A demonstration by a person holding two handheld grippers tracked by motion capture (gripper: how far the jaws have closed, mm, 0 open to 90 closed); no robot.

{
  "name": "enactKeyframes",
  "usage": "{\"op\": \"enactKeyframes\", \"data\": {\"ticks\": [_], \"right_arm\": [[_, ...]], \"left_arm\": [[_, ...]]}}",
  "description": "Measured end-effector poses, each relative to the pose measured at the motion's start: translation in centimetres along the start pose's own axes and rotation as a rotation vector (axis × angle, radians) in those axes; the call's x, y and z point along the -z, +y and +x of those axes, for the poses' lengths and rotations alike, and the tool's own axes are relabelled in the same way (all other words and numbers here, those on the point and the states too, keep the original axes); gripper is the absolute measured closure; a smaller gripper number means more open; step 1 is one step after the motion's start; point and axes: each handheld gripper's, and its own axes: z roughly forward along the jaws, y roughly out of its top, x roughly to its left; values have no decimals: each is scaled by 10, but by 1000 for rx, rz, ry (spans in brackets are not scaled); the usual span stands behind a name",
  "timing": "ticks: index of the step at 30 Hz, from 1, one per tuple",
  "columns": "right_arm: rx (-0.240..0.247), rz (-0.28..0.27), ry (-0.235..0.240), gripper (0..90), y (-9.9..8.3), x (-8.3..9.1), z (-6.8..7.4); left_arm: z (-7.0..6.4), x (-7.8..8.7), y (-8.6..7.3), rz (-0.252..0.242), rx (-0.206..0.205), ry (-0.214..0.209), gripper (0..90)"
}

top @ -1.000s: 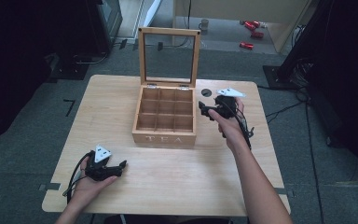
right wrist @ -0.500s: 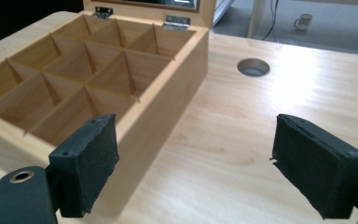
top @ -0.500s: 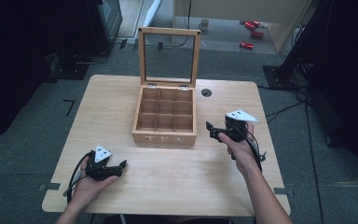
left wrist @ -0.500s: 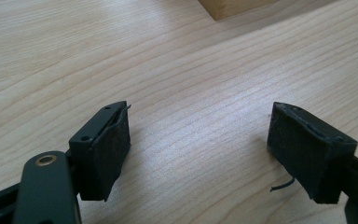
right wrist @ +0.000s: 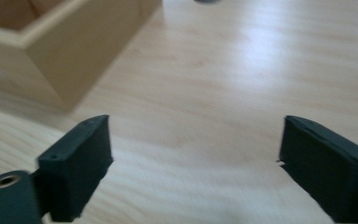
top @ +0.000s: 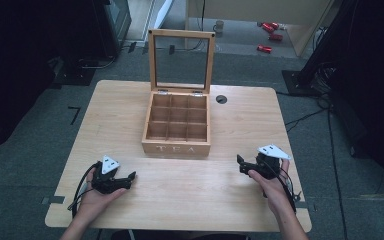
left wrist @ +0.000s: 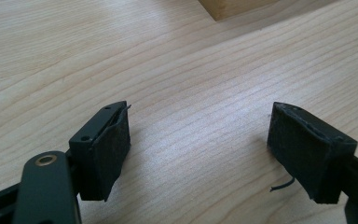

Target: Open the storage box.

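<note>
A wooden tea box [top: 177, 125] marked TEA stands mid-table with its glass lid upright and its several compartments empty. My left gripper [top: 130, 177] rests on the table at the front left, pointing right, open with nothing between its fingers [left wrist: 103, 149]. My right gripper [top: 240, 162] sits low at the front right, pointing left toward the box, also open and empty. In the right gripper view a corner of the tea box [right wrist: 70, 51] lies ahead to the left of the gripper [right wrist: 196, 163]. A box corner [left wrist: 233, 7] shows at the top of the left gripper view.
The light wooden table [top: 245, 125] has a round cable hole [top: 221, 99] behind the box on the right. Cables trail from both grippers toward the front edge. Dark floor and equipment surround the table.
My right gripper has pulled back from beside the box's right rear corner toward the front right of the table. The left gripper has stayed put.
</note>
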Motion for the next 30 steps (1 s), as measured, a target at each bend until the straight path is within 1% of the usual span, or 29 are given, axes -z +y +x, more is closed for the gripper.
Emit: {"op": "enactKeyframes", "data": {"ticks": [2, 3, 5, 7, 9, 10, 11, 13, 15, 16, 17, 18, 19, 22, 23, 25, 27, 28, 30], "right_arm": [[2, 26, -14, 42, -9, 3, -4], [2, 26, -14, 42, -9, 3, -4], [3, 44, -28, 18, -18, 5, -8], [-9, 56, -49, 13, -26, 8, -13], [-25, 69, -59, 7, -33, 10, -17], [-36, 80, -74, 7, -40, 13, -21], [-36, 80, -74, 7, -40, 13, -21], [-42, 96, -92, 7, -50, 17, -25], [-42, 105, -98, 7, -56, 20, -28], [-42, 105, -98, 7, -56, 20, -28], [-48, 116, -106, 8, -58, 20, -29], [-48, 133, -126, 8, -62, 22, -30], [-48, 133, -126, 8, -62, 22, -30], [-48, 145, -154, 3, -67, 21, -33], [-57, 149, -151, 2, -67, 20, -34], [-69, 149, -161, 2, -67, 20, -36], [-75, 152, -159, 3, -68, 21, -36], [-86, 156, -155, 2, -68, 21, -36], [-82, 156, -153, 1, -69, 22, -36]], "left_arm": [[0, 0, 0, 0, 0, 0, 215], [0, 0, 0, 0, 0, 0, 215], [0, 0, 0, 1, 0, 1, 215], [0, 0, 0, 0, 1, 1, 215], [0, 0, 0, 0, 0, 1, 215], [0, 0, 0, 0, 1, 1, 215], [0, 0, 0, 0, 1, 1, 215], [0, 0, 0, 0, 2, 3, 215], [-1, 0, 1, 1, 4, 4, 213], [-1, 0, 1, 1, 4, 4, 212], [-1, -1, 1, 1, 4, 4, 212], [-1, -1, 1, 1, 4, 3, 210], [-1, -1, 1, 2, 3, 2, 210], [-2, -2, 1, 7, 2, 2, 183], [-2, -2, 1, 7, 2, 2, 176], [-3, -2, 2, 9, 7, 0, 155], [-4, -3, 2, 14, 3, 5, 147], [-4, -3, 2, 14, 3, 6, 147], [-4, -3, 2, 14, 3, 7, 145]]}}
